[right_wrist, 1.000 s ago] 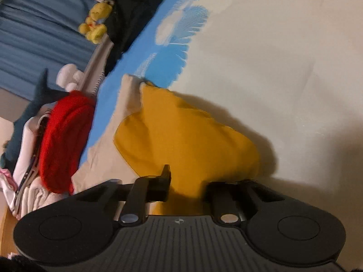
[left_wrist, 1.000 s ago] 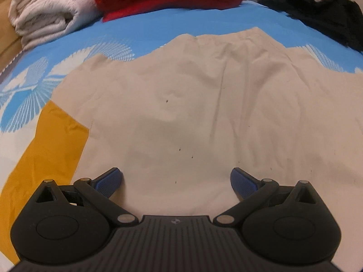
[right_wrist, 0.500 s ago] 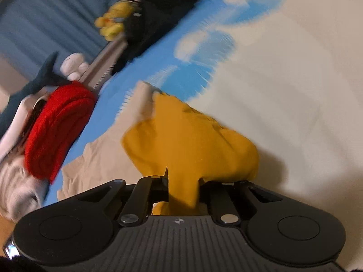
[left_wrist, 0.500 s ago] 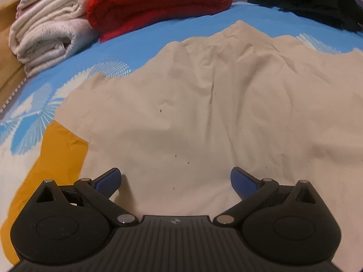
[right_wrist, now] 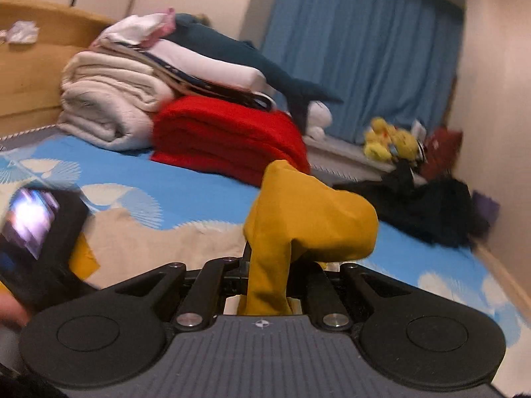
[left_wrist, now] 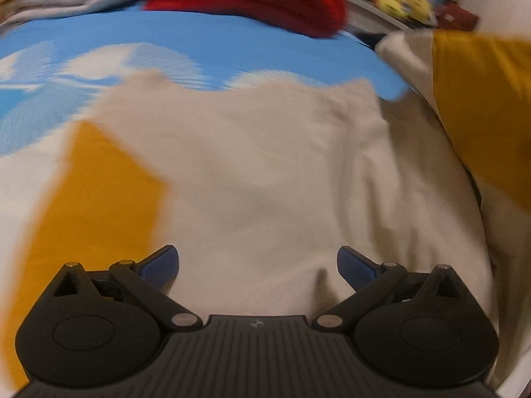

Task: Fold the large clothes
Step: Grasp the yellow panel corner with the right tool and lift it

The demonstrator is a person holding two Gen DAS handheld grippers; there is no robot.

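Observation:
A large beige garment (left_wrist: 265,165) with mustard-yellow sleeves lies spread on the blue patterned bedspread (left_wrist: 199,43). My left gripper (left_wrist: 257,255) hovers open over the beige body, nothing between its blue pads. One yellow sleeve (left_wrist: 99,192) lies flat at the left. The other yellow sleeve (right_wrist: 308,212) is lifted off the bed, bunched over my right gripper (right_wrist: 275,265), which is shut on it; the cloth hides the fingertips. In the left wrist view this raised sleeve (left_wrist: 481,106) hangs at the right edge. The frames are blurred by motion.
Folded white towels (right_wrist: 109,109) and a red blanket (right_wrist: 225,139) are stacked at the bed's head, a shark plush (right_wrist: 265,66) on top. Black clothes (right_wrist: 424,205) lie at the far right near the wall. Yellow plush toys (right_wrist: 388,142) sit below blue curtains (right_wrist: 365,49).
My right gripper has risen with the yellow sleeve and rolled until the room looks upright. The left gripper has shifted across the beige body, and the raised sleeve has come into its view at the right.

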